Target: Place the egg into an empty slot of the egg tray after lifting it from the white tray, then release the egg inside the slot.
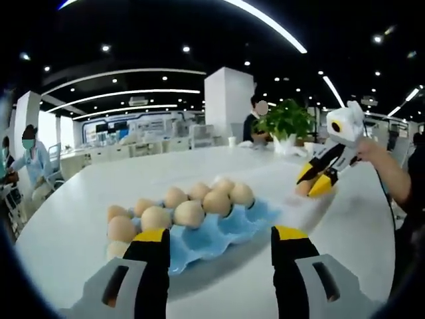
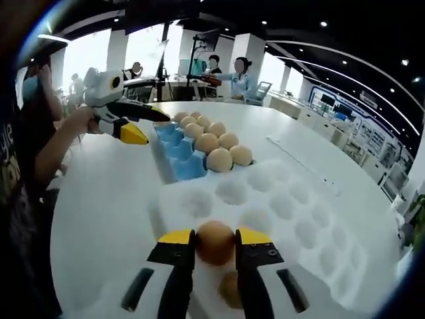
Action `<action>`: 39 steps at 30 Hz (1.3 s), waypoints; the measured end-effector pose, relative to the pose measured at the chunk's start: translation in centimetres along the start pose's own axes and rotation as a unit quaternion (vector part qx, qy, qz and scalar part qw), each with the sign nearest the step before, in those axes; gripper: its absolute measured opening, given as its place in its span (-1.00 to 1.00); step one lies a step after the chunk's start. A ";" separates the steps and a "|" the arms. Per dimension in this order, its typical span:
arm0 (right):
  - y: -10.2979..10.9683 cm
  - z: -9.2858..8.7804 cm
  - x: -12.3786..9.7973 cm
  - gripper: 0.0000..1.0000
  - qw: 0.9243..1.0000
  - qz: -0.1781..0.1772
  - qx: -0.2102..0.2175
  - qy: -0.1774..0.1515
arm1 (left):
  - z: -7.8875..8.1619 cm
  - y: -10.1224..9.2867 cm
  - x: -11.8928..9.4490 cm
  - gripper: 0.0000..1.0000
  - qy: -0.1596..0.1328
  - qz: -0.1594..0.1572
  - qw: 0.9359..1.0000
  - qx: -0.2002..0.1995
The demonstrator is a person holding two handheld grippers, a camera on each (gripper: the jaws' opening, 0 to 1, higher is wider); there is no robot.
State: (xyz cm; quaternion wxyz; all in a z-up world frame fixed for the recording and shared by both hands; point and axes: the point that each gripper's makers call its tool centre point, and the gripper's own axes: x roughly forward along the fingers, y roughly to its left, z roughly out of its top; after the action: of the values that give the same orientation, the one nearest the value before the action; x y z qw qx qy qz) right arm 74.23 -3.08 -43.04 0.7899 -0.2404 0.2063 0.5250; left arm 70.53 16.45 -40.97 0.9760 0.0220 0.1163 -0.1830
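**Egg gripped above the white tray, blue egg tray waiting beyond**

The right gripper (image 2: pixel 214 239) has its yellow-tipped fingers (image 2: pixel 176 238) clenched on a brown egg (image 2: pixel 214 242), one fingertip pressed to each side. The egg sits over the near edge of the white tray (image 2: pixel 292 206), whose round hollows spread away from the fingers; whether the egg is touching the tray or just clear of it cannot be told. A second brown egg (image 2: pixel 230 289) lies lower, between the finger bodies, partly hidden.

Just beyond the white tray, touching or nearly touching its far edge, lies the blue egg tray (image 2: pixel 176 154). Its side farther from the left gripper (image 2: pixel 133 129) carries a double row of brown eggs; the side nearer that gripper shows bare blue slots.

The left gripper (image 1: pixel 221 240) has its fingers (image 1: pixel 151 239) released, wide apart and grasping nothing, hovering at the near edge of the blue egg tray (image 1: pixel 259 214). The right gripper (image 1: pixel 317 181) shows beyond the tray, held by a person's hand (image 1: pixel 372 149).

Everything rests on a broad white table (image 1: pixel 80 206).
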 end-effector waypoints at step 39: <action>0.4 6.3 0.2 -0.51 0.996 0.002 0.024 -0.082 | -0.4 -5.2 1.9 0.14 0.012 -0.064 0.998 0.024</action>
State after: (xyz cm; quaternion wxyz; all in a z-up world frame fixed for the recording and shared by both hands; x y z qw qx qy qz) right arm 74.40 1.03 -38.18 0.8088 -0.1770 0.1545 0.5392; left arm 70.29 11.00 -41.80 0.9599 0.0398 0.1249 -0.2478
